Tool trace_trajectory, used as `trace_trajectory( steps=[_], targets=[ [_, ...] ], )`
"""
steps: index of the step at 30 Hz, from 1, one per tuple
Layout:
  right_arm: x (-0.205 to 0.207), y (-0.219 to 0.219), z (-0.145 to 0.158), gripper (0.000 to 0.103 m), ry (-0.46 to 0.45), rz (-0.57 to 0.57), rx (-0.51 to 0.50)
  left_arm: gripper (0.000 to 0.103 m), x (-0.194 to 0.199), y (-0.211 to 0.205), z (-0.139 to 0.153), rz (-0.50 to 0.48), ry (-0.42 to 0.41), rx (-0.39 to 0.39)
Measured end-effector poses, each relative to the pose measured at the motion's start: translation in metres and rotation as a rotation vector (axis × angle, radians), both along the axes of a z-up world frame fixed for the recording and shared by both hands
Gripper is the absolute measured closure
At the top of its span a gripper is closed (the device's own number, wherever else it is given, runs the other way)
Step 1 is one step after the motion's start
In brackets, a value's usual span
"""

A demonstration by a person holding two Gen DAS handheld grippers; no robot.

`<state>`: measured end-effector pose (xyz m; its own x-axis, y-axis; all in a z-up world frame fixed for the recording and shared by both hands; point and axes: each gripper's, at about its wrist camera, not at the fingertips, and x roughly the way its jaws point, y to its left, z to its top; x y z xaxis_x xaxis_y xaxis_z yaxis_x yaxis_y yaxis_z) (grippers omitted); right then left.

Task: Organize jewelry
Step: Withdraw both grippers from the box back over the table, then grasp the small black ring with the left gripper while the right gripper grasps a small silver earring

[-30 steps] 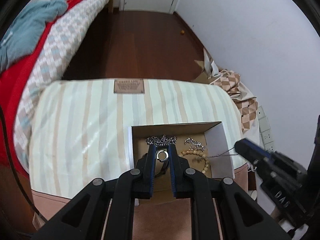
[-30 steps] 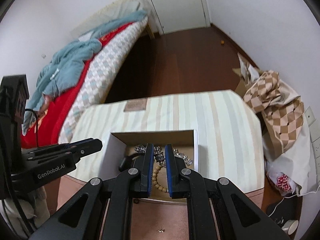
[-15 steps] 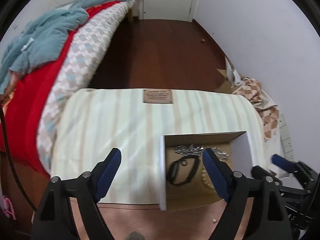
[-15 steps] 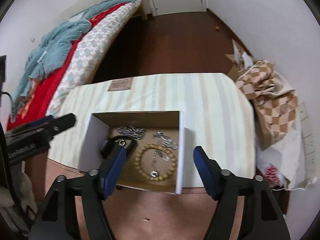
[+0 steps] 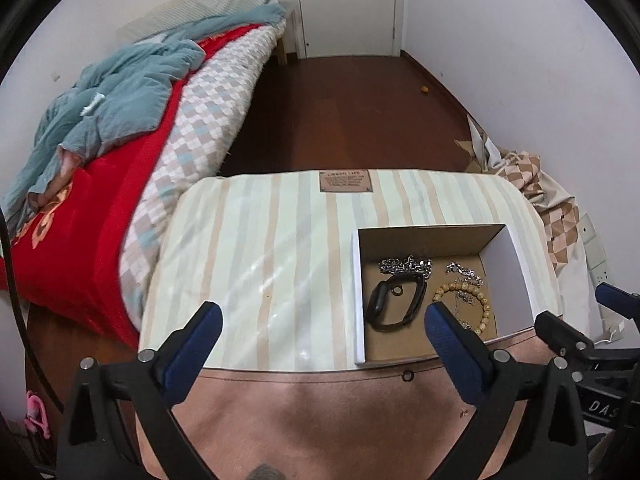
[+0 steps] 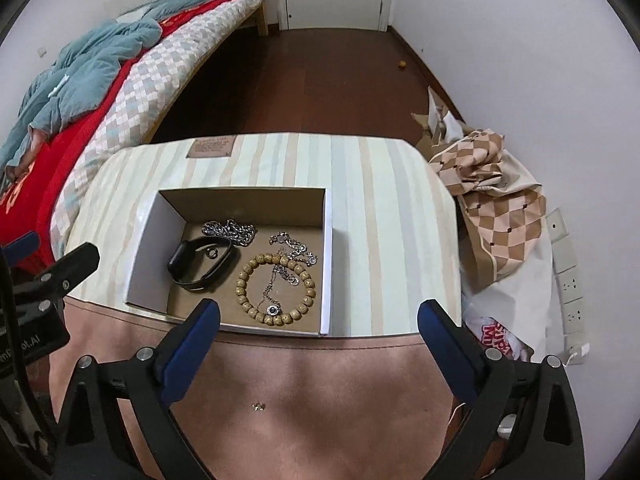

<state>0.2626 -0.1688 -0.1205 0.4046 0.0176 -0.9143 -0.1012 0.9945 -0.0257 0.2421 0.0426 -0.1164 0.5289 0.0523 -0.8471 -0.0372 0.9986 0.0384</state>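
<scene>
An open cardboard box sits on a striped cushioned surface. Inside lie a black smartwatch, a small ring, a silver chain, a wooden bead bracelet, a silver bracelet and a pendant necklace. My left gripper is open and empty, raised above and in front of the box. My right gripper is open and empty, raised over the box's near edge.
A bed with red and checkered covers and a teal blanket lies to the left. Checkered cloth and bags pile at the right by wall sockets. Dark wooden floor runs to a white door. A tiny metal piece lies on the brown front panel.
Both grippers opened and pulled back up from the box. The left one let go of the ring, which now lies inside the watch strap; the pendant necklace now lies across the bead bracelet.
</scene>
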Motion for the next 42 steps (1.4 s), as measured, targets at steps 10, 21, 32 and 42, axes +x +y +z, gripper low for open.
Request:
trace_trajectory(
  steps=[10,21,32,42],
  targets=[
    [-0.037,0.006,0.049,0.003,-0.098,0.007,-0.009,0.000,-0.044,-0.002,0.040,0.032,-0.111,0.032],
    [-0.082,0.007,0.098,0.003,-0.207,0.007,-0.004,0.000,-0.090,-0.003,0.076,0.043,-0.196,0.010],
    [-0.110,-0.003,0.025,0.003,-0.149,-0.005,0.083,0.000,-0.109,0.007,0.003,0.136,-0.097,0.121],
    [-0.112,0.010,-0.108,0.060,-0.036,0.034,0.185,0.000,-0.106,0.039,-0.101,0.189,0.130,0.209]
  ],
)
